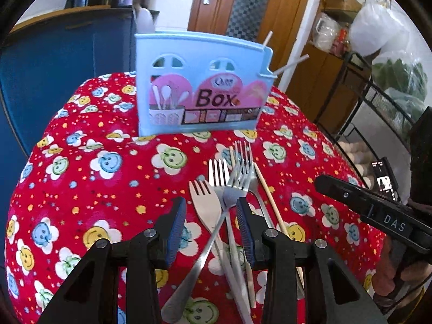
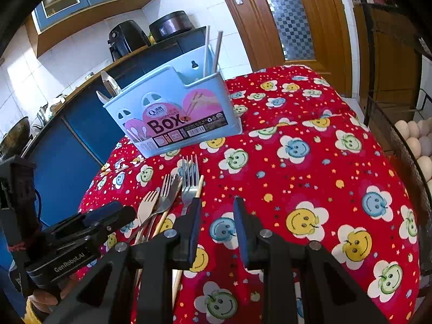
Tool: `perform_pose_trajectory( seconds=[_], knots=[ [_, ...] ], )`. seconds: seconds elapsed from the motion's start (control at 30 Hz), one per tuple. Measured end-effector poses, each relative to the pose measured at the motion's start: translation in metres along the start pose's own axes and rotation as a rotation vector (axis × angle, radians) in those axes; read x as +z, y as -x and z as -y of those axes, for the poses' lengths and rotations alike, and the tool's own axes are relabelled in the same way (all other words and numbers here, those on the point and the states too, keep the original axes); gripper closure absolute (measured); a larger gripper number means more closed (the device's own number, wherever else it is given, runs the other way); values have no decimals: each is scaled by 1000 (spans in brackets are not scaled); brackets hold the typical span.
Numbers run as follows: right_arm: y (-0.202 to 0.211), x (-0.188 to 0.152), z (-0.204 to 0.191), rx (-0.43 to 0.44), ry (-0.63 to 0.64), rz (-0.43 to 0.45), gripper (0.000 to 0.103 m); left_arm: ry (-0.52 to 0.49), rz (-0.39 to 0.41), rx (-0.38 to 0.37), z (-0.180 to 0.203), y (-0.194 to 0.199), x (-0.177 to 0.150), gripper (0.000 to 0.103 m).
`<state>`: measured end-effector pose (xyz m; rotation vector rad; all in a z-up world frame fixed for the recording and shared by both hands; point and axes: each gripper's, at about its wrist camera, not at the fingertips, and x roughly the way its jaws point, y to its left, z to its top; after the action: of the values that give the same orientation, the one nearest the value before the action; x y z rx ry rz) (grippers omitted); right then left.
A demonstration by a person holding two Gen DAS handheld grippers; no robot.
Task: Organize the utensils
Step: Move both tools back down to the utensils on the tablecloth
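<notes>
A light blue utensil box [image 1: 201,82] marked "Box" stands on the red smiley tablecloth [image 1: 94,162]; it holds spoons at its left and chopsticks at its right. Several metal forks [image 1: 229,186] lie crossed in front of it with a wooden chopstick [image 1: 267,193] beside them. My left gripper [image 1: 212,213] is open, its pads either side of the fork necks, just above them. The box [image 2: 175,110] and forks [image 2: 172,191] also show in the right wrist view. My right gripper [image 2: 217,216] is open and empty over bare cloth, right of the forks.
A blue kitchen counter [image 2: 81,124] with appliances stands behind the table. A wooden door [image 2: 283,19] is at the back. A black wire rack with eggs [image 2: 415,137] stands close on the right. The cloth [image 2: 324,175] right of the forks has nothing on it.
</notes>
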<state>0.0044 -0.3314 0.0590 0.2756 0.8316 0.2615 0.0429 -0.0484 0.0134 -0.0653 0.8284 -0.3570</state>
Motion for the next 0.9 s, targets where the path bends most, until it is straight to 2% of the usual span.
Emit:
perform_pose_trajectory(
  seconds=[0.53, 0.7, 0.9],
  knots=[
    [-4, -5, 11, 27, -23, -16, 76, -43, -59, 57, 12, -20, -4, 64],
    [-6, -5, 13, 33, -31, -19, 76, -83, -69, 91, 19, -23, -7, 64],
    [-7, -6, 14, 35, -32, -22, 76, -19, -80, 43, 9, -26, -5, 64]
  ],
)
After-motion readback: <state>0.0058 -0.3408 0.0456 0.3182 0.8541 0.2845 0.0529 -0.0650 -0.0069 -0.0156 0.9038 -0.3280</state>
